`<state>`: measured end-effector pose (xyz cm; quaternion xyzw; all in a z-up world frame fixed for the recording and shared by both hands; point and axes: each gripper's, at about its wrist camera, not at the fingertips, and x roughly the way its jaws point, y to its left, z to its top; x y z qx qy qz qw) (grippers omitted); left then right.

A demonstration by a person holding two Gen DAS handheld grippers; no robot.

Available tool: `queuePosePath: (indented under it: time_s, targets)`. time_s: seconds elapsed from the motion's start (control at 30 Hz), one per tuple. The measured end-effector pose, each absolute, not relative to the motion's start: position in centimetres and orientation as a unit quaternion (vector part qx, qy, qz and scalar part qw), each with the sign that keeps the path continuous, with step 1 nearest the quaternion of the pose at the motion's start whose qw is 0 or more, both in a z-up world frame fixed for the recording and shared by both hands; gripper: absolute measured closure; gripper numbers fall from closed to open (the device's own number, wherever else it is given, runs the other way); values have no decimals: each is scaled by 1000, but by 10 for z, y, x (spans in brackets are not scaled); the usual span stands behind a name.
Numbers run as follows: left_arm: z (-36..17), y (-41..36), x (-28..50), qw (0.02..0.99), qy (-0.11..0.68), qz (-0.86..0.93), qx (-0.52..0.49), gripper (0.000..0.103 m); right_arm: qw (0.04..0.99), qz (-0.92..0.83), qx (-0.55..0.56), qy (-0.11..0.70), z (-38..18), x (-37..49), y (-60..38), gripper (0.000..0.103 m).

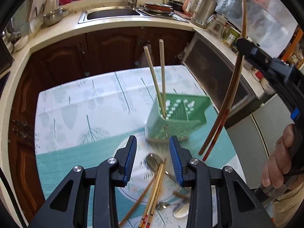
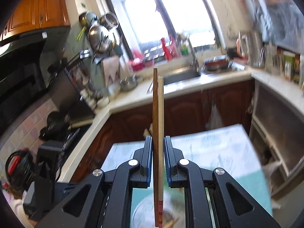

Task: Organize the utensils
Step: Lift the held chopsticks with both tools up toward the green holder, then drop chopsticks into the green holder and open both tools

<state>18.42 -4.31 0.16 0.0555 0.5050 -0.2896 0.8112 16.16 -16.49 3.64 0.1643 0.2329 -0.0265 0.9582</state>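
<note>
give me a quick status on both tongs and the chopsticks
Left tongs open, empty, over the utensil pile. Right tongs shut on two chopsticks. Green holder has two already, nothing blocking.

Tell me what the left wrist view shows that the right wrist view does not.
Only the left wrist view shows the green basket holding two pale chopsticks, and the spoon below the open left claw. Only the right wrist view shows the hanging pots and the window. Both show the sink, the tablecloth, and the right claw gripping two chopsticks.
</note>
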Motion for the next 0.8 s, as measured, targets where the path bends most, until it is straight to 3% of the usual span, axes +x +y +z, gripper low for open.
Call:
queuePosePath:
  time_s: [0.17,0.37,0.6,0.8]
  targets:
    - [-1,-45,199,812,510,-279,46,55,970,-68,148,181,69,190,-189,92]
    - [-38,-41,193,798,535,-273,52,54,978,-84,103,159,65,239,-191,92]
    - [-75,-25,183,784,561,-261,45,54,983,-68,60,162,-1,271,-162,91]
    - [-94,-11,184,776,577,-252,33,54,977,-43,9,209,-58,271,-135,90]
